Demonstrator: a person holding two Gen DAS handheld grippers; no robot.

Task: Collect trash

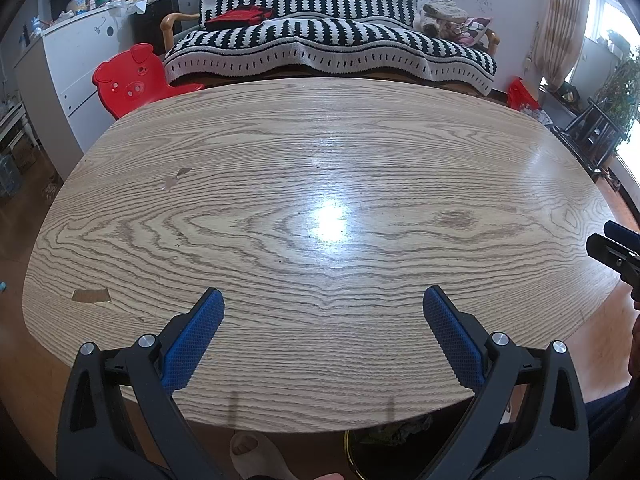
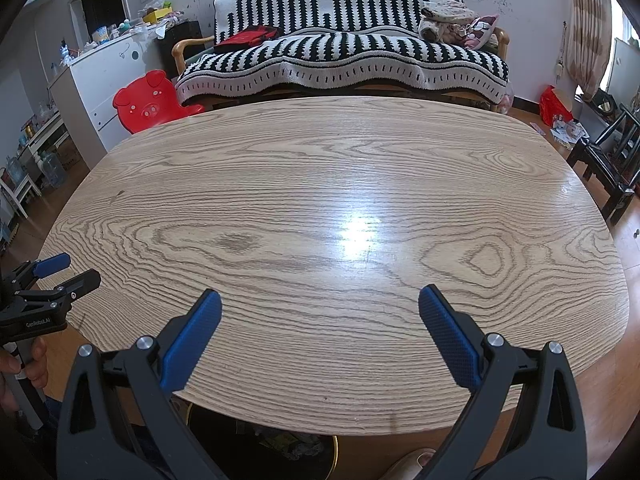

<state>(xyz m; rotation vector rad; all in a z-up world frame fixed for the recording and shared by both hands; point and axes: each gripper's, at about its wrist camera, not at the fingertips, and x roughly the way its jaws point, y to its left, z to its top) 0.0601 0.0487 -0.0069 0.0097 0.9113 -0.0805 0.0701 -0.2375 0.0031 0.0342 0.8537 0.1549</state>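
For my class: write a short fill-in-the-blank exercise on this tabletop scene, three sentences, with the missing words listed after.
1. Both the left gripper and the right gripper are ____.
2. The pads on the gripper fingers are ____ in colour.
3. The red chair beyond the wooden table is shaped like a ____.

Missing words: open; blue; pig

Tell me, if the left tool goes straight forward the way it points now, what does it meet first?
Probably the bare wooden table top: the left tool is open and tilts down toward it. Nothing lies between its fingers. The striped sofa comes only beyond the far edge.
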